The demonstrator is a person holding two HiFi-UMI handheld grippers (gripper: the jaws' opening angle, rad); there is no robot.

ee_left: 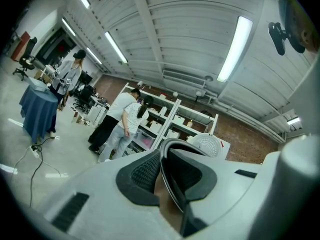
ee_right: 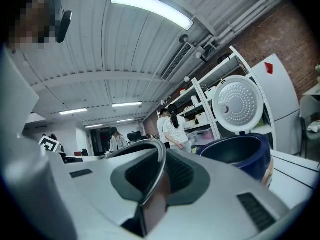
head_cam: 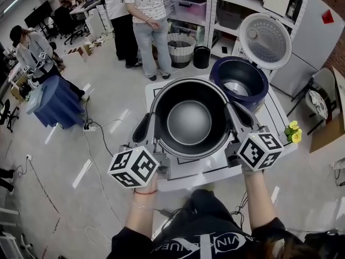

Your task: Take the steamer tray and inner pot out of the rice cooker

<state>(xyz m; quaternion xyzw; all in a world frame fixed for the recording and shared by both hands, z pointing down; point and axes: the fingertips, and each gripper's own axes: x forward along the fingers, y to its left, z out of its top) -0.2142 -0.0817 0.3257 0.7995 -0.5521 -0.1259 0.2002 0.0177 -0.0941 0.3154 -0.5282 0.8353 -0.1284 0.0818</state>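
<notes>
I have the inner pot (head_cam: 188, 120) caught between my two tongs over the white table (head_cam: 280, 124), and it sits at the centre of the head view. My left gripper (head_cam: 145, 129) bites the rim at the pot's 9 o'clock and my right gripper (head_cam: 237, 117) bites it at 3 o'clock. Each gripper view shows the thin metal rim running edge-on between the dark ribbed pads (ee_left: 145, 171), with both pairs of jaws pinched tight on it. The pot is dark inside, with a shiny round bottom and nothing in it. I cannot tell whether its base touches the table. At about 1 o'clock from the pot stands the navy rice cooker (head_cam: 257, 75), near it but apart, on the far corner of the same table. Its white lid (head_cam: 265, 41) is thrown up and back, showing a perforated inner plate. The well of the cooker is bare, with only a silvery plate at the bottom. At 3 o'clock, beyond my right gripper, a small bunch of yellow flowers (head_cam: 294, 132) sits at the table's edge. On the floor at 12 o'clock, past the table, there is a woven basket (head_cam: 181, 47) with a small black bin (head_cam: 201, 57) just beside it, in front of shelving. I cannot see what is in either one. Two people (head_cam: 146, 15) stand next to the basket
</notes>
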